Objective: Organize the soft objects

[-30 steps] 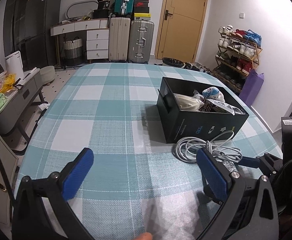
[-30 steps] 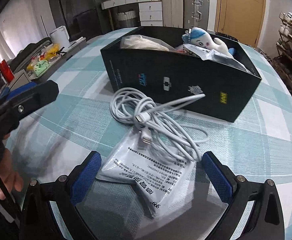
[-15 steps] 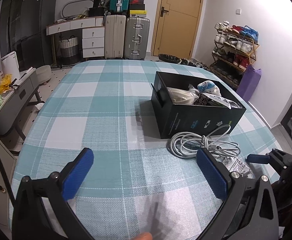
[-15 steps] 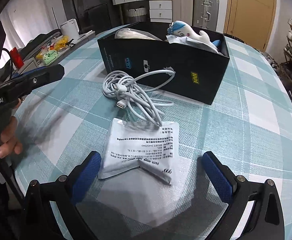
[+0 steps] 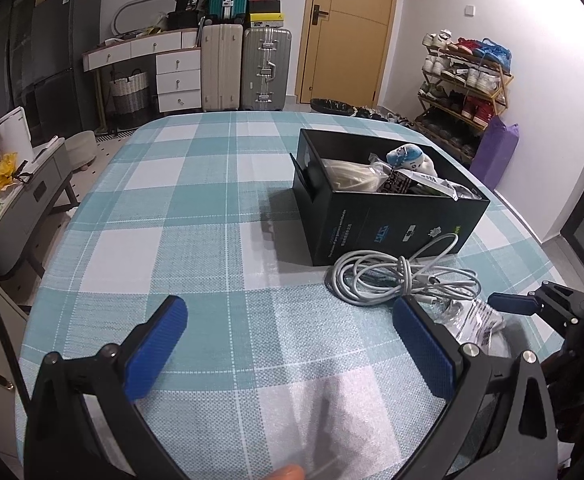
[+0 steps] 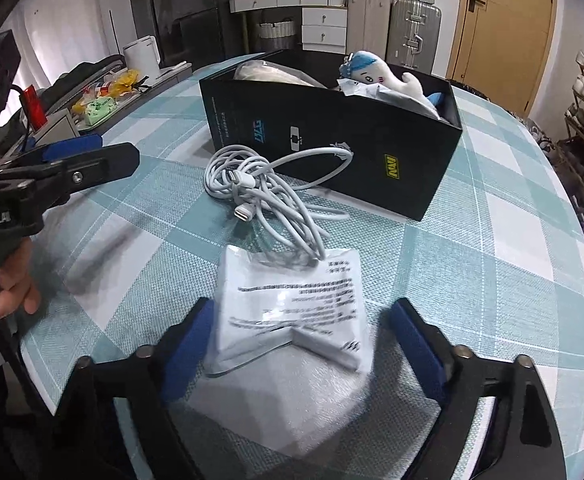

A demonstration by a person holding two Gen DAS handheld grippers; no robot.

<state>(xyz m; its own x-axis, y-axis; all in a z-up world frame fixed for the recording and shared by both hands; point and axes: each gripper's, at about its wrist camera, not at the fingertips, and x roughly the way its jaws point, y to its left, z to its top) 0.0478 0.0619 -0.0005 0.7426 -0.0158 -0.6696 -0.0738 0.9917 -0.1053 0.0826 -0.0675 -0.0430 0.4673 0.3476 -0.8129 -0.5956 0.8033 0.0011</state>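
A flat white plastic packet (image 6: 292,300) with printed text lies on the checked tablecloth between the fingers of my right gripper (image 6: 302,312). Its jaws are closing. The left pad is at the packet's edge and the right pad stands clear of it. A coiled white cable (image 6: 259,188) lies just beyond, its loop resting on the packet's far edge. Behind it stands a black box (image 6: 332,140) holding a white-and-blue plush toy (image 6: 372,76) and bagged items. My left gripper (image 5: 289,312) hovers open over bare cloth, left of the cable (image 5: 392,280).
The round table (image 5: 195,216) drops off close behind both grippers. The box (image 5: 392,224) fills the table's right middle. Suitcases, drawers and a door stand at the back, a shoe rack at the right. A hand (image 6: 11,280) holds the left gripper.
The right gripper's fingers have drawn in around the packet. It backed off a little from the cable and box. The left gripper has barely moved.
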